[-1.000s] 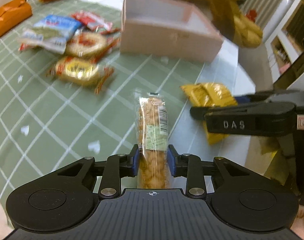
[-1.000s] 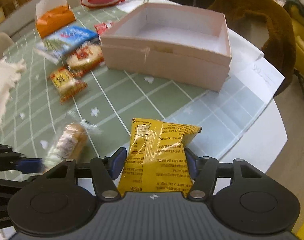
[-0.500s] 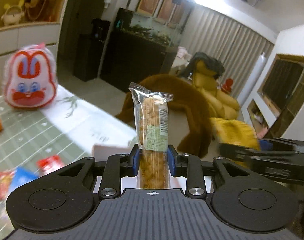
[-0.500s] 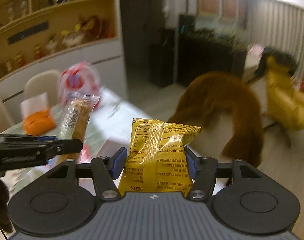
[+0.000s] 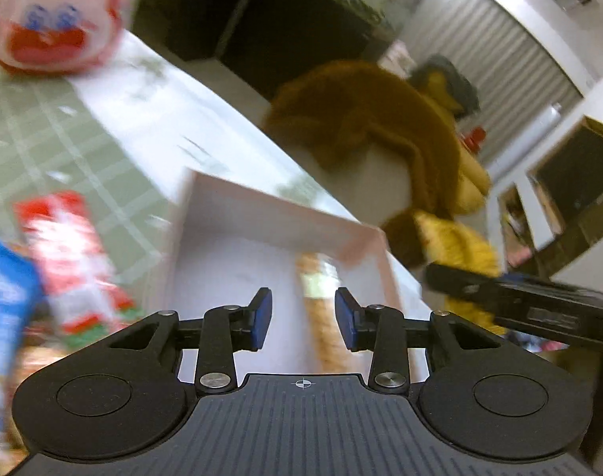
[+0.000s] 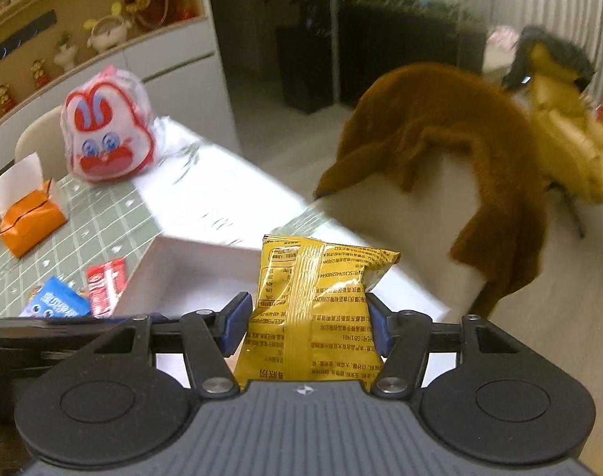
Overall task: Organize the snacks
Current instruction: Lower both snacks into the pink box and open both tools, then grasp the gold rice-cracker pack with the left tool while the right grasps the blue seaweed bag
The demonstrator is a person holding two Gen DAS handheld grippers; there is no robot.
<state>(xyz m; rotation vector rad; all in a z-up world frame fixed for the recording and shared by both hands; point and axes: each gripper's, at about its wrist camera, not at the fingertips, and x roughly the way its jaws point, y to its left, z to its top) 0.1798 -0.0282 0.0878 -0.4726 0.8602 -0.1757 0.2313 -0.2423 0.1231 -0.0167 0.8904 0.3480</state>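
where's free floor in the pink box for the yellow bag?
Bare floor in the pink box: left and middle, between its left wall and the biscuit pack. The right side is taken by that pack. Right gripper holds the yellow bag.

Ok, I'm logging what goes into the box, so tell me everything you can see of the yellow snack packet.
The yellow snack packet is a crinkled, glossy foil-like pouch with a vertical back seam and small dark print that reads upside down. It stands upright, pinched at its lower half in the right gripper, whose blue pads press both its sides. Its top corner flares rightward. It hangs above the near edge of the pink box, not yet inside it.
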